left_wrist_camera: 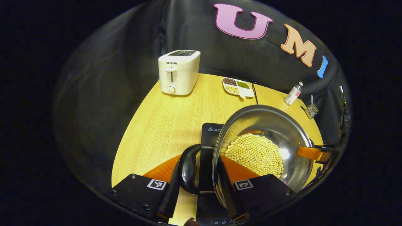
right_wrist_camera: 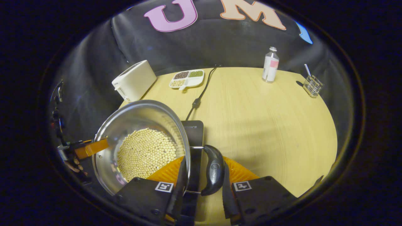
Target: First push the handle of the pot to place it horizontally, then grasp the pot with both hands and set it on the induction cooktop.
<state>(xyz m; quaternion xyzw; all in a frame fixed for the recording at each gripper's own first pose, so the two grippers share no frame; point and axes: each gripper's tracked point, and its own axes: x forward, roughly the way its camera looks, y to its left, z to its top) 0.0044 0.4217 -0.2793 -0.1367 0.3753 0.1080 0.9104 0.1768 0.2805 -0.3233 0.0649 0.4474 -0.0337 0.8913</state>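
A steel pot [left_wrist_camera: 270, 125] with pale beans [left_wrist_camera: 256, 153] in it hangs over the black induction cooktop [left_wrist_camera: 211, 130]; I cannot tell whether it rests on it. In the left gripper view, my left gripper [left_wrist_camera: 200, 160] is shut across the pot's black handle [left_wrist_camera: 188, 169] and rim, one finger outside the handle and one inside the wall. At the far rim the right gripper [left_wrist_camera: 317, 153] holds on. In the right gripper view, my right gripper [right_wrist_camera: 203, 164] is shut the same way on the other handle [right_wrist_camera: 214, 169] of the pot [right_wrist_camera: 138, 117], beside the cooktop [right_wrist_camera: 193, 130]. The left gripper [right_wrist_camera: 84, 150] shows opposite.
On the wooden table [right_wrist_camera: 267, 119] stand a white toaster [left_wrist_camera: 179, 75], a divided dish of beans [left_wrist_camera: 238, 87], a small bottle [right_wrist_camera: 270, 65] and a wire holder [right_wrist_camera: 312, 85]. The cooktop's cable [right_wrist_camera: 201, 91] runs toward the back edge. Open tabletop lies right of the pot.
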